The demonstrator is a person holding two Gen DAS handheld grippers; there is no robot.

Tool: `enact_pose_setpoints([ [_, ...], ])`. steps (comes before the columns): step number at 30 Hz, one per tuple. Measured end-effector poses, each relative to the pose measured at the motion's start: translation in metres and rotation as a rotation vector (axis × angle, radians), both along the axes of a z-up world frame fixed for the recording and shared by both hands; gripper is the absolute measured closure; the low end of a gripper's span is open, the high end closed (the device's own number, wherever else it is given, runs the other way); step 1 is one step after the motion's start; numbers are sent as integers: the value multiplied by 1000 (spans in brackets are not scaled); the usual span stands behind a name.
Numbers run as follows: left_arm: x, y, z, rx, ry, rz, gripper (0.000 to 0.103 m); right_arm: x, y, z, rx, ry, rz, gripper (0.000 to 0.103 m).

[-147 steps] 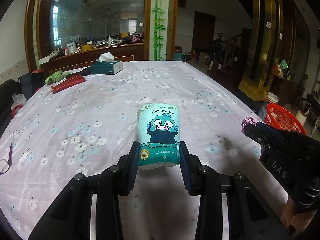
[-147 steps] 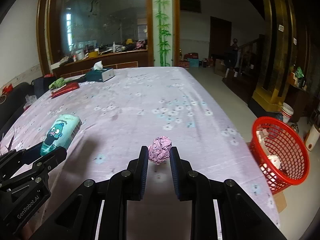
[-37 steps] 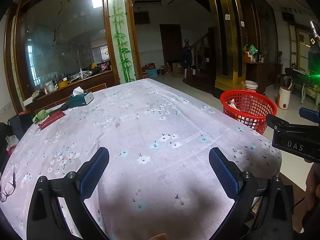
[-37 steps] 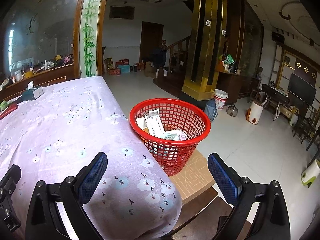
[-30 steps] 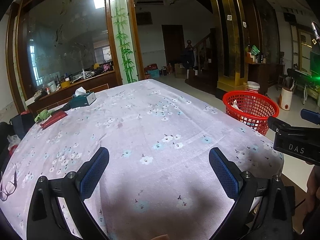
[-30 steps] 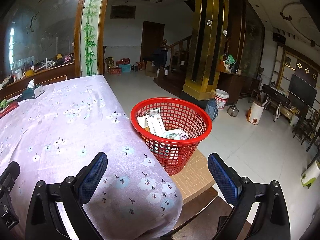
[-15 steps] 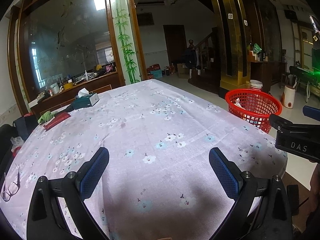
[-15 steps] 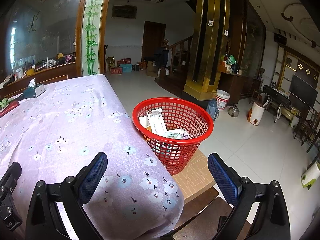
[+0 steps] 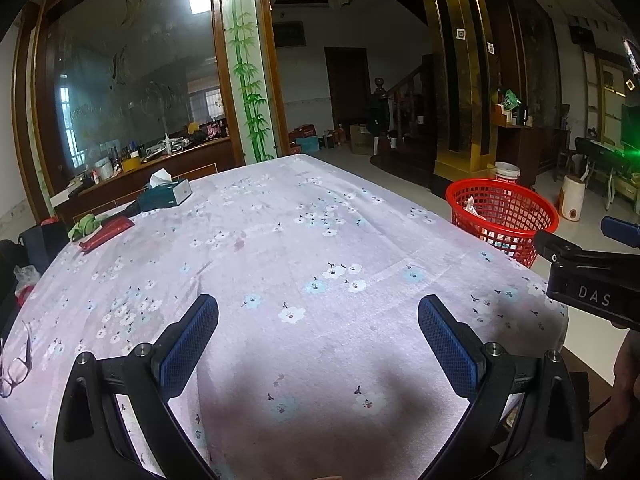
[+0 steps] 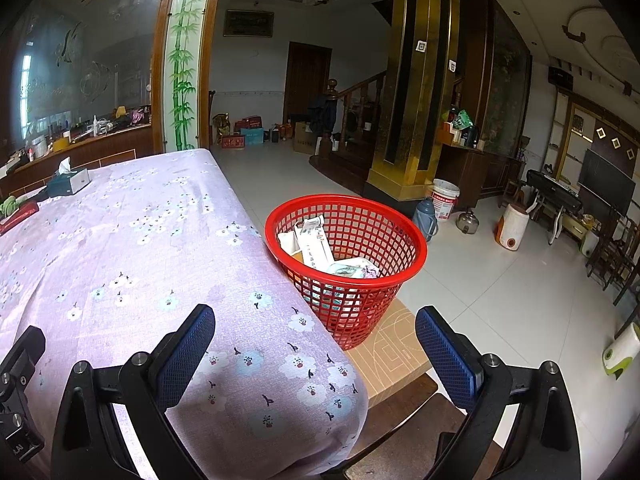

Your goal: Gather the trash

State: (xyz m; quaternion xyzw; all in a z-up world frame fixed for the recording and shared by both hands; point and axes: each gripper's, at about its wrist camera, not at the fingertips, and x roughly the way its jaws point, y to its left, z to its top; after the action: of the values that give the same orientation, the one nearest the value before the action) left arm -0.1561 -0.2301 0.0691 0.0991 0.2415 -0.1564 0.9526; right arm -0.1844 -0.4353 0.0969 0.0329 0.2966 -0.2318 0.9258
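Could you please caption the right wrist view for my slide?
Open right hand-held gripper above table edge, facing the part-filled red basket.

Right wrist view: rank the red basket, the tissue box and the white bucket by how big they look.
1. red basket, clearly largest, but also nearest.
2. and 3. tissue box and white bucket look alike; both are farther off, so unranked.

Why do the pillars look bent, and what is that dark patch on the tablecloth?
Left wrist view: fisheye lens bows the bamboo pillar; the dark patch is shadow on the tablecloth under the open left claw. Right wrist view: the gold column leans likewise.
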Motion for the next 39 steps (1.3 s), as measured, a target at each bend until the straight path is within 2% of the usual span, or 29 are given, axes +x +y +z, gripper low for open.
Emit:
enact_pose_setpoints([
  [39,6,7,-1,-24,21,20,4,9,7,-7,-2,3,28,1],
])
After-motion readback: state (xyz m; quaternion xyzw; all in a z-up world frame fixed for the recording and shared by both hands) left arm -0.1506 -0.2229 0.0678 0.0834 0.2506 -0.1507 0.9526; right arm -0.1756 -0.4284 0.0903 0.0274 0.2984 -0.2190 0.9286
